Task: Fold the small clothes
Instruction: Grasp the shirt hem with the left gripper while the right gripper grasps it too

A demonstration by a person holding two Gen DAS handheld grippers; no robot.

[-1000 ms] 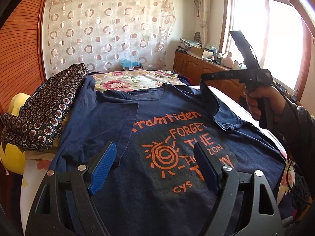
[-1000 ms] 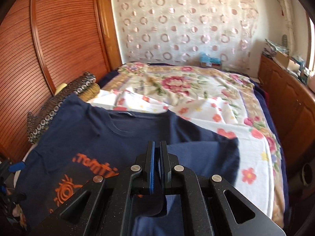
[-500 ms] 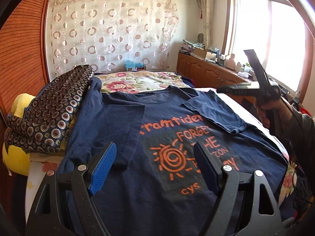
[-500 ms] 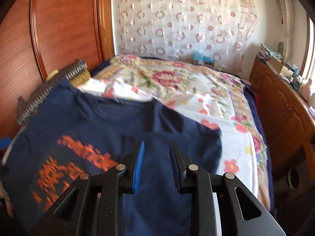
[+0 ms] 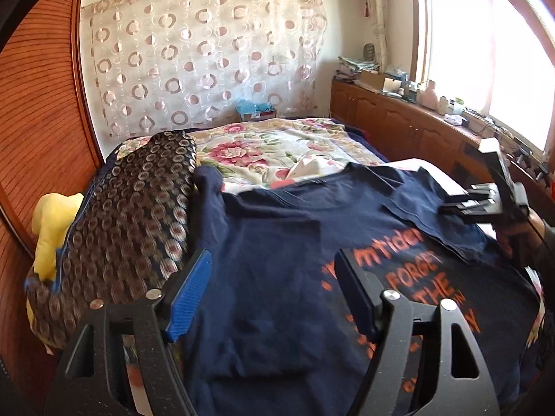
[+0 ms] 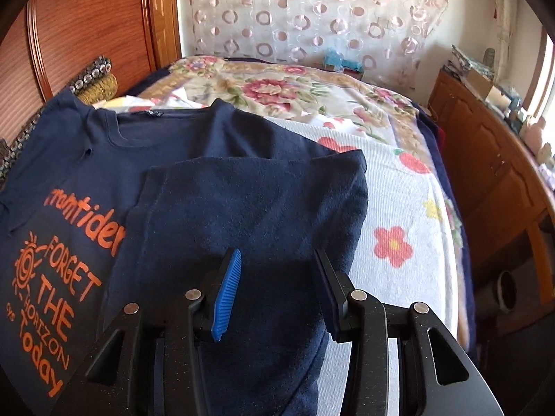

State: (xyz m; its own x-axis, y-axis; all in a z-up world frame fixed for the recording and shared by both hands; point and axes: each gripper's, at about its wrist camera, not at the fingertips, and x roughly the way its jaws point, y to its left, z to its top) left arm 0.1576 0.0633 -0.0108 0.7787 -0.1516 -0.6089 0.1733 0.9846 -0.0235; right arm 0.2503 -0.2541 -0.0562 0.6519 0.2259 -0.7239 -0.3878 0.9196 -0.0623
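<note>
A navy T-shirt (image 5: pixel 284 263) with orange print lies face up on the bed, collar toward the far end. Its right sleeve (image 6: pixel 249 201) is folded inward and lies flat over the chest. My right gripper (image 6: pixel 277 260) hovers just above that sleeve with its jaws opening, and no cloth is pinched between the pads. In the left wrist view the right gripper (image 5: pixel 464 204) shows at the right edge, held by a hand (image 5: pixel 534 232). My left gripper (image 5: pixel 274 267) is over the shirt's left half; its jaws are closing with nothing gripped.
A dark patterned cushion (image 5: pixel 131 215) and a yellow soft item (image 5: pixel 52 228) lie against the shirt's left edge. The floral bedsheet (image 6: pixel 347 111) stretches beyond the collar. Wooden cabinets (image 6: pixel 485 159) line the right side and a wooden wardrobe (image 5: pixel 34 138) stands on the left.
The right gripper opened and let go of the sleeve, which now lies flat on the shirt; it also sank lower. The left gripper shifted left over the shirt and its jaws narrowed.
</note>
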